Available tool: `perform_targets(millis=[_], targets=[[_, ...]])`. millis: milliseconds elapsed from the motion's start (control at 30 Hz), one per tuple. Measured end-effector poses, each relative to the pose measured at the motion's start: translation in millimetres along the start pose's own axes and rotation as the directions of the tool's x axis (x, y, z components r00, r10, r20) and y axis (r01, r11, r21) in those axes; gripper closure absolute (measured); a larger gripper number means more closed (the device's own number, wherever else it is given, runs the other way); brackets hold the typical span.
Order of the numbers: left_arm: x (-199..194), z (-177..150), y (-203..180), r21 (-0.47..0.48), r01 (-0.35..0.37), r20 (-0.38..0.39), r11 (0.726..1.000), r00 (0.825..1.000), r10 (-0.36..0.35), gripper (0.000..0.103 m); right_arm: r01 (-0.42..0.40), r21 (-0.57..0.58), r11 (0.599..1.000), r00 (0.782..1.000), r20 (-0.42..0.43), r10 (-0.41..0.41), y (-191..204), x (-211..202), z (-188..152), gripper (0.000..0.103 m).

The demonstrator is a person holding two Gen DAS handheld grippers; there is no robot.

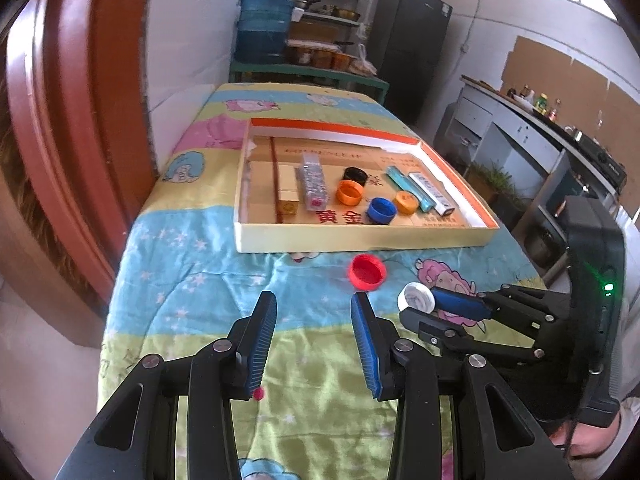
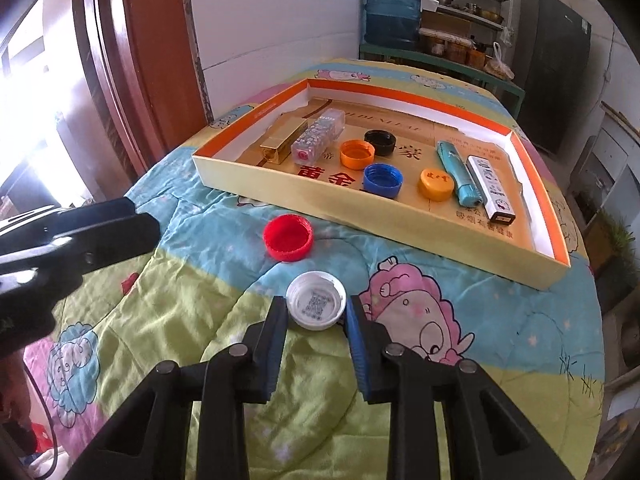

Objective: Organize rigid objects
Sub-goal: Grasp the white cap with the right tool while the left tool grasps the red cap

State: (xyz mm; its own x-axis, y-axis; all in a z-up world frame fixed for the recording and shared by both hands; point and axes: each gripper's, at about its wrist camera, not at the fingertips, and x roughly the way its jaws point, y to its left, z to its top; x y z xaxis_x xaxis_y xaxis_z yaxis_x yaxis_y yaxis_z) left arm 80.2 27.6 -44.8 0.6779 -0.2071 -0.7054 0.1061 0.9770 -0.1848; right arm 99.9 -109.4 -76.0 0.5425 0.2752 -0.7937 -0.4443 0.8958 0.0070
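Right gripper low centre, fingers pinching white cap on quilt. Left gripper spread wide, holding nothing, red cap just above; tray upper centre.
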Motion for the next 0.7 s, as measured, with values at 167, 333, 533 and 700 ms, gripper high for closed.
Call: perform_targets(millis=[167,333,533,700], targets=[[21.7,4.4,-21.7,0.087,0.057,-0.042,0.995,0.998,-0.054,0.063,0.009,0.05,0.999,0.999,0.036,-0.011,-16.1,-17.5,-7.3,0.073],[47.3,6.6,-40.6,0.144,0.084,-0.094,0.986,0.993,-0.071,0.063,0.01,0.113,0.993,0.999,0.05,-0.016,-36.4,-32.4,-17.3,0.073],[70.2,13.3,-48.2,0.149,0.05,-0.111,0.988,0.993,-0.034,0.063,0.012,0.167,0.986,0.998,0.057,-0.022,-56.3,-38.6,-23.8,0.073],[83.1,19.0,-48.2,0.139,0.026,-0.118,0.99,0.993,-0.009,0.063,-0.001,0.189,0.982,0.998,0.056,-0.01,-64.8,-35.8,-26.0,0.073]])
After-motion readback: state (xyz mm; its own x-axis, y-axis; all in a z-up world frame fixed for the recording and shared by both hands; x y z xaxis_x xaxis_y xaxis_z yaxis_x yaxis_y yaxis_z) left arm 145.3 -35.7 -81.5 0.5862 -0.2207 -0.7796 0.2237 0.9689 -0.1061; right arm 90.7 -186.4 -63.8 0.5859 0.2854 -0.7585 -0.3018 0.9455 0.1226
